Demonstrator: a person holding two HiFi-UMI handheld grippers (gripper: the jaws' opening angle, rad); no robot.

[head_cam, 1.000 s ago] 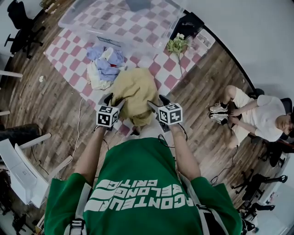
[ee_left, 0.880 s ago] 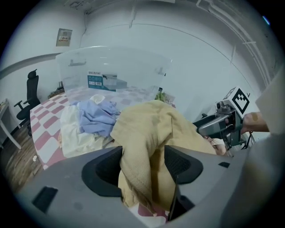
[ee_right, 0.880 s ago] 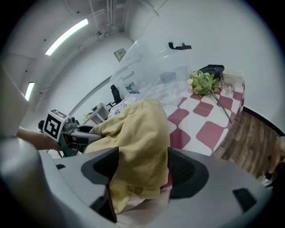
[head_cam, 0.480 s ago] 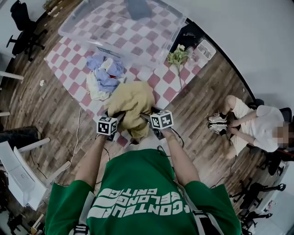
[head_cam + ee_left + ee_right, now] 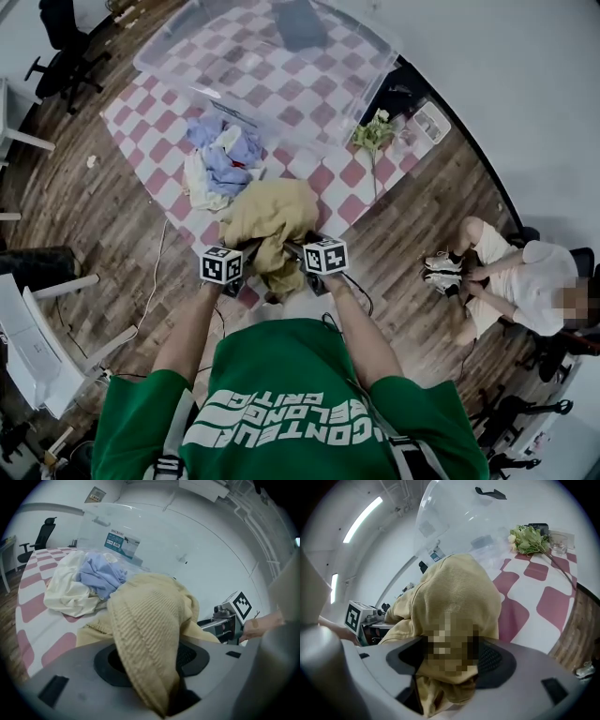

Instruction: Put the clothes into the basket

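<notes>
From the head view, a person in a green shirt bends over a red-and-white checked cloth [image 5: 150, 112] spread on the wooden floor, with the left hand-held gripper [image 5: 246, 251] and the right hand-held gripper [image 5: 298, 247] both sunk into the near edge of a mustard knit sweater [image 5: 272, 211]. The sweater lies bunched on the cloth, between the person and the clear plastic basket [image 5: 202, 56], and outside it. A pile of pale blue and cream clothes [image 5: 220, 159] sits just left of the sweater, a bunch of flowers [image 5: 375, 133] lies to its right, and another person [image 5: 520, 281] sits on the floor well apart. In the left gripper view, the left hand-held gripper's jaws have just been closing and pinch a thick fold of the sweater [image 5: 150, 620] that drapes down between the pads; the blue and cream clothes [image 5: 89, 581] lie beyond, in front of the basket [image 5: 154, 531]. In the right gripper view, the right hand-held gripper's jaws are likewise clamped on a bunched edge of the sweater [image 5: 454, 597], with the basket [image 5: 459, 517] behind it and the flowers [image 5: 529, 538] on the cloth.
</notes>
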